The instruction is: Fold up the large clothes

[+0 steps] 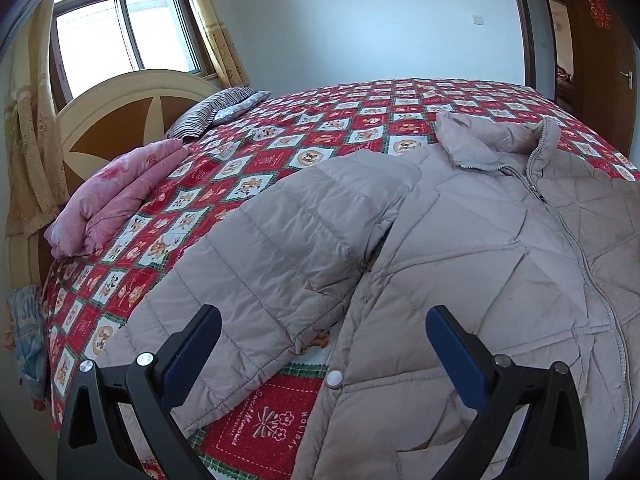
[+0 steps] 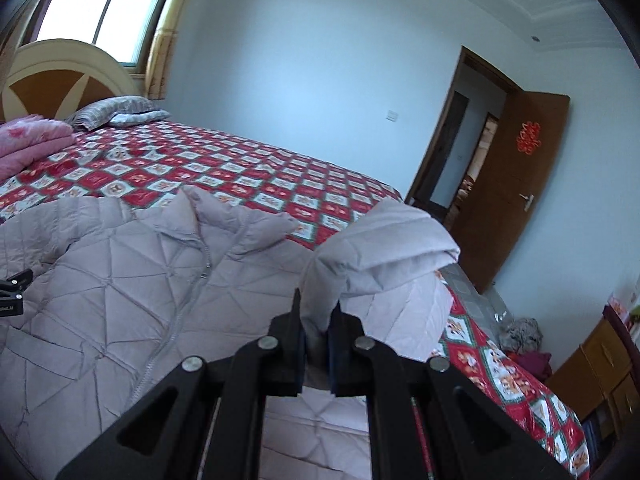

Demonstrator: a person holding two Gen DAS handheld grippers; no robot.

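Gripping the pale pink quilted jacket's right sleeve [image 2: 384, 232], the right gripper [image 2: 318, 312] is clamped; the zipped body [image 2: 152, 280] lies at ten o'clock. The left gripper [image 1: 324, 332] is held open.

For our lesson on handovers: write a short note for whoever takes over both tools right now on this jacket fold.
Left tool: open, empty, over the left sleeve, which lies flat.
Right tool: shut on the right sleeve, lifted off the bed.
Jacket: front up, zipped, collar toward the far side.
Done: right sleeve gripped.
Left: lay it across the chest, fold the left sleeve, fold the body.
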